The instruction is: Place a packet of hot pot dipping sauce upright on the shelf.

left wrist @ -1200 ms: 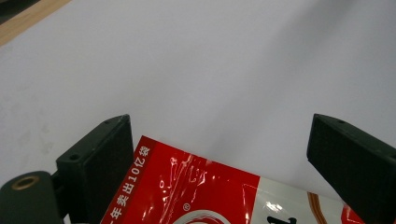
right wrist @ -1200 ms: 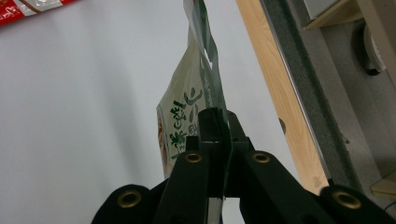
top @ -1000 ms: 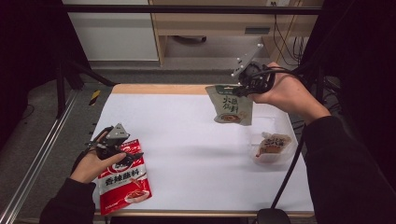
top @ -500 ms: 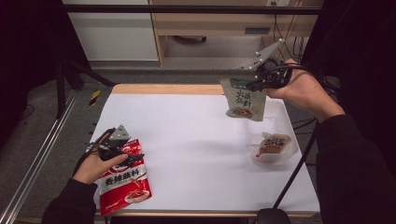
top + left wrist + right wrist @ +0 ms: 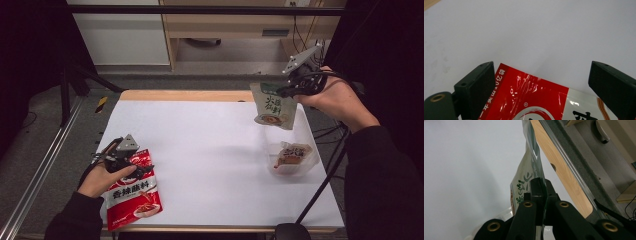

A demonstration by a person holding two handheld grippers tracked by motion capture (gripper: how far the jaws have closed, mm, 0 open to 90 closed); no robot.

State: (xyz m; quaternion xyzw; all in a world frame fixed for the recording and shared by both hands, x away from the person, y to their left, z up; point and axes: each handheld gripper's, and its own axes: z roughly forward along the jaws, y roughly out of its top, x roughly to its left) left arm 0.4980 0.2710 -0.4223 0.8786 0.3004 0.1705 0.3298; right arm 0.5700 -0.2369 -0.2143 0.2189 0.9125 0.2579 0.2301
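Observation:
A pale green sauce pouch (image 5: 272, 106) hangs in the air over the table's far right, with my right gripper (image 5: 286, 91) shut on its top edge. In the right gripper view the two black jaws pinch the pouch (image 5: 527, 176) edge-on at the right gripper (image 5: 541, 188). Below it a clear plastic tub (image 5: 292, 157) stands on the table with a small packet inside. At the near left a red sauce pouch (image 5: 132, 192) lies flat. My left gripper (image 5: 142, 167) rests over its top end, open, and the red pouch (image 5: 529, 100) lies between the wide-apart jaws of the left gripper (image 5: 544, 82).
The white tabletop (image 5: 210, 150) has a wooden far edge (image 5: 185, 95). A cabinet and cables stand behind it. A black pole (image 5: 320, 190) rises at the near right. A metal rail (image 5: 45, 160) runs along the left side.
My right gripper has carried the green pouch to the right, to a spot above the plastic tub. The left hand and the red pouch have stayed put.

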